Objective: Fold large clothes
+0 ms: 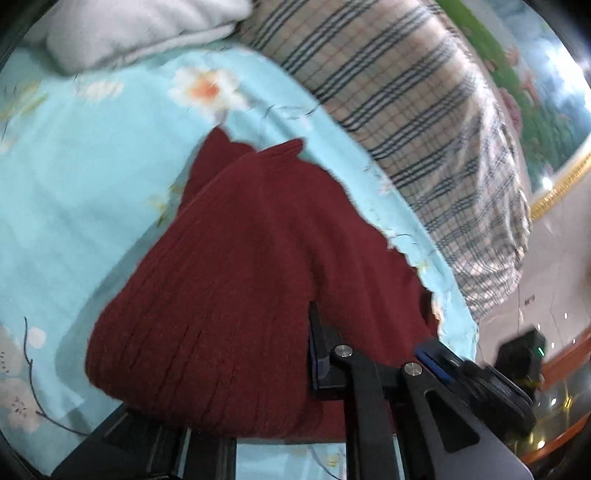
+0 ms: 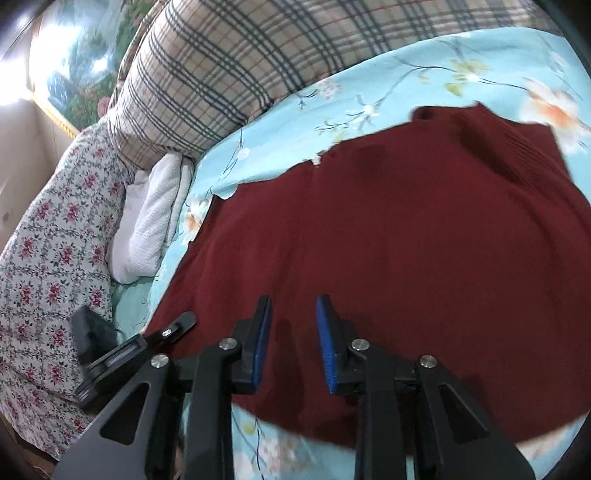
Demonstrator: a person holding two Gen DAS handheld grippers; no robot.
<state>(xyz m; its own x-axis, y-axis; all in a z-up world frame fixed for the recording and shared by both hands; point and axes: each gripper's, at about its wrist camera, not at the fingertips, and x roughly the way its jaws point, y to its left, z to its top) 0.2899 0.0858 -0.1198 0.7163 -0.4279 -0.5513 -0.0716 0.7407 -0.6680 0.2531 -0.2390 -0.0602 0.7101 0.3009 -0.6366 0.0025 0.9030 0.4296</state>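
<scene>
A dark red knit sweater (image 2: 406,240) lies spread on a light blue floral bedsheet (image 2: 424,70). My right gripper (image 2: 291,310) is open and empty, its blue-padded fingers (image 2: 323,332) hovering over the sweater's near edge. In the left wrist view the sweater (image 1: 229,280) is bunched and lifted, draped over my left gripper (image 1: 369,339). One finger (image 1: 321,347) shows beside the cloth, the rest is hidden under it. The gripper looks shut on a fold of the sweater.
A plaid pillow (image 2: 229,66) and a white towel (image 2: 151,221) lie at the head of the bed. A floral quilt (image 2: 44,258) runs along the left. A grey-white pillow (image 1: 122,29) and the plaid pillow (image 1: 406,92) show in the left wrist view.
</scene>
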